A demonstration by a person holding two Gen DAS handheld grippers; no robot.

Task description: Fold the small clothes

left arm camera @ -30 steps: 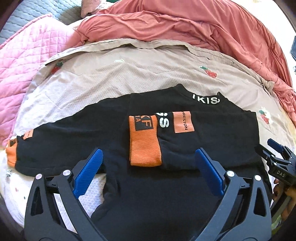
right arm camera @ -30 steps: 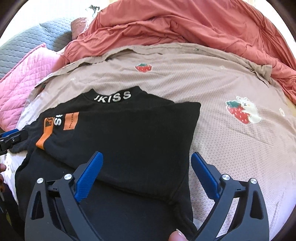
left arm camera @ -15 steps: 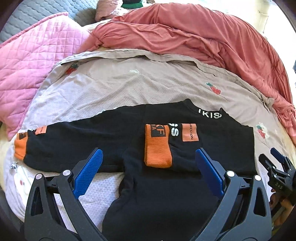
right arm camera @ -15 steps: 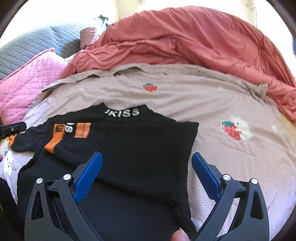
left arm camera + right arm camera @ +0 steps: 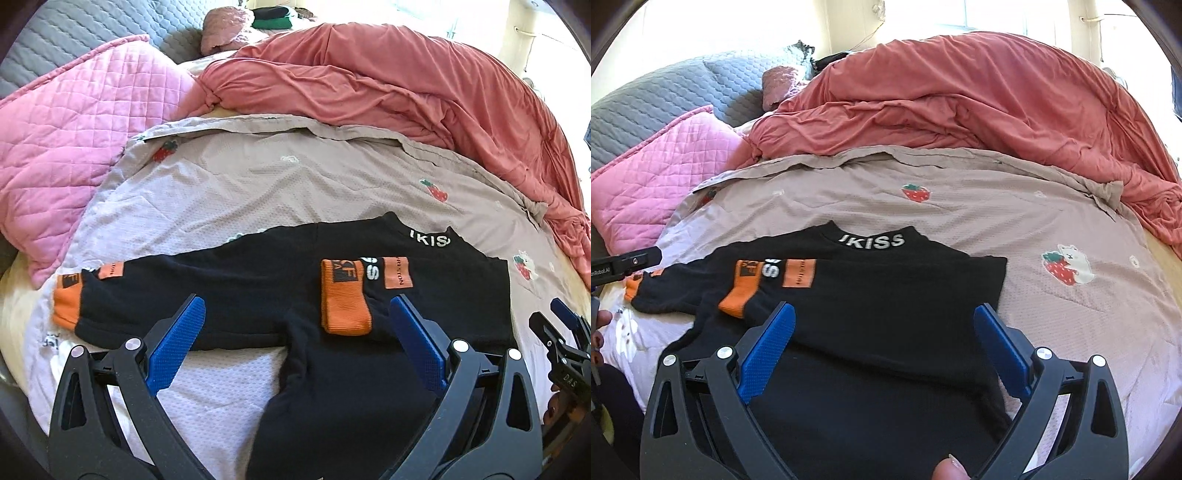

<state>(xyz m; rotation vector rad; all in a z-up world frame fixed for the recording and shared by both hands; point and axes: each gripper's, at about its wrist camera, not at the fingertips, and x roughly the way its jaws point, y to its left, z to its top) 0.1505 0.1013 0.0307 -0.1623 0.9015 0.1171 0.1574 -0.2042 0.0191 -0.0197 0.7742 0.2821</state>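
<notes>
Black knit with orange cuffs and patches, the small sweater [image 5: 369, 369] lies flat on a beige strawberry-print sheet [image 5: 258, 184] spread over the bed, its collar with white lettering [image 5: 873, 240] pointing away from the cameras. One sleeve [image 5: 886, 295] is already folded across the chest, so that its orange cuff [image 5: 345, 301] rests near the middle of the body; the other sleeve [image 5: 184, 295] is stretched out flat to the side, with its orange cuff [image 5: 66, 302] lying on the sheet at the far end. The left hand-held gripper [image 5: 295, 339] hovers low over the near part of the sweater with its blue-padded fingers [image 5: 177, 343] spread wide apart and nothing between them. The right hand-held gripper [image 5: 882, 343] is likewise wide apart and empty, hanging above the folded side of the sweater, and it also shows at the right edge of the left wrist view. A fingertip [image 5: 947, 469] of the person shows at the lower edge of the right wrist view. Beyond the sheet lie a rumpled red-orange blanket [image 5: 960, 103], a pink quilted pillow [image 5: 74, 136] and a grey quilted cover [image 5: 665, 99].
</notes>
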